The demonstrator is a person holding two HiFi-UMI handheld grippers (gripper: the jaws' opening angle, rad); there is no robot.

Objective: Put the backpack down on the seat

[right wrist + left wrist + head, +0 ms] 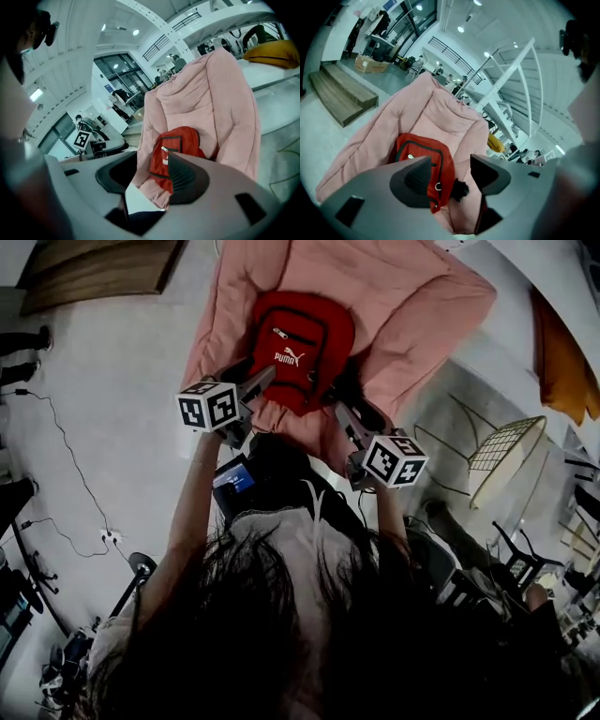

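Note:
A red backpack [298, 351] with a black-trimmed front pocket rests on the seat of a pink padded lounge chair [412, 306]. My left gripper [262, 381] stands open just short of the bag's left lower edge. My right gripper [343, 412] is open too, near the bag's right lower corner. In the left gripper view the backpack [440, 161] lies beyond the jaws of the left gripper [450, 176], and nothing is held between the pads. The right gripper view shows the backpack [180, 140] on the pink chair [211, 89] past the empty right gripper [152, 176].
A low wooden platform [103, 273] lies on the floor to the far left of the chair. A wire-frame chair [506, 456] stands to the right, with an orange cushion [562, 362] beyond it. Cables [66, 456] trail across the grey floor at left.

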